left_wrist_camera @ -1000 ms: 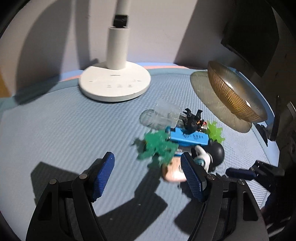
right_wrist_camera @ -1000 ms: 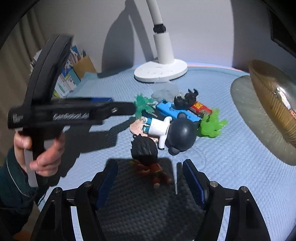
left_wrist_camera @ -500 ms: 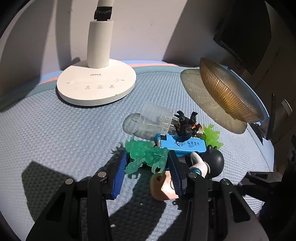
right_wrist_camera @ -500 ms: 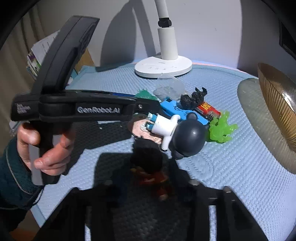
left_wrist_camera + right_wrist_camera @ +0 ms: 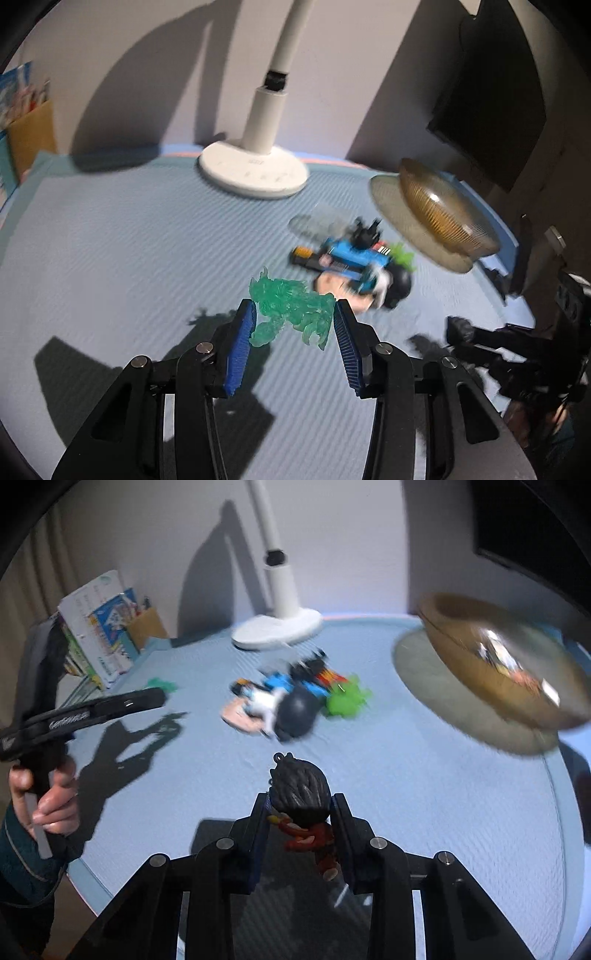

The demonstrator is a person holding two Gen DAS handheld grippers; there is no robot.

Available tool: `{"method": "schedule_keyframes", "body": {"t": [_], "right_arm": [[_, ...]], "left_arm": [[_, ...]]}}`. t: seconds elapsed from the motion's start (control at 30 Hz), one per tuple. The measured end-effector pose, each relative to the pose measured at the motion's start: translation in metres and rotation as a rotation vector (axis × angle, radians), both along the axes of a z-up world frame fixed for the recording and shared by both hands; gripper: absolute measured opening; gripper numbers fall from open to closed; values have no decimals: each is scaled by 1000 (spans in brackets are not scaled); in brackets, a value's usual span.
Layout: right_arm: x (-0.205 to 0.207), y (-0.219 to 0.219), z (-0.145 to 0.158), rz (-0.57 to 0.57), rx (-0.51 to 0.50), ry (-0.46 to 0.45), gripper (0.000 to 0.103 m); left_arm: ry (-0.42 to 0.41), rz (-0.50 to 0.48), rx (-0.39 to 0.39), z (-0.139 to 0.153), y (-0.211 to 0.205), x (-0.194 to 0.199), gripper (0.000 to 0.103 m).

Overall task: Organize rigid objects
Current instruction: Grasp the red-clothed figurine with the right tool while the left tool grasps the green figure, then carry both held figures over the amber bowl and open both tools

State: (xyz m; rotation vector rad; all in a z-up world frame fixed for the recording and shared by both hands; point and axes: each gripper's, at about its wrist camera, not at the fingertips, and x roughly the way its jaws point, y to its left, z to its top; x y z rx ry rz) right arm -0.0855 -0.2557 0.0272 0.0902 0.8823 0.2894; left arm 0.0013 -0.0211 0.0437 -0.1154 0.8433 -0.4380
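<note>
Clamping a toy apiece, both grippers are now up off the bench, where a second ago their jaws were spread wide and empty above the pile. The left gripper has its blue pads pressed against the translucent green figure, which half a second back was only bracketed on the mat and now hangs clear of it, its shadow at about 9 o'clock of the jaws. The right gripper is clenched on the dark-haired figure in red, lifted likewise; its hair pokes out past the fingertips.

Outward from the jaws, the remaining heap lies on the blue mat toward 12 o'clock in the right wrist view: a blue card, a black-headed doll, a small black monster and a lime-green figure, all blurred. The amber bowl sits at about 2 o'clock, beside the heap, and the white lamp base stands beyond at 12 o'clock.

Two pieces have been drawn from the clutter at once, so sorting has begun, with most of the pile left. The bowl looks the likely place for them, though that is only a guess.
</note>
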Motion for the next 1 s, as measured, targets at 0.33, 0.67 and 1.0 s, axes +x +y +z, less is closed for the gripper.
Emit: {"method": "schedule_keyframes", "body": {"t": [0.33,0.67,1.0], "right_arm": [[-25,-2,-10,40,44,22,43],[-9,12,-13,2,5,21,57],[-21,-17,11,-71,27,-76,34]], "left_arm": [[-46,15,107,-20,-13,-21,41],[-49,22,141,-25,-18,-23,41],[-100,18,138,8,-33,-27,41]]}}
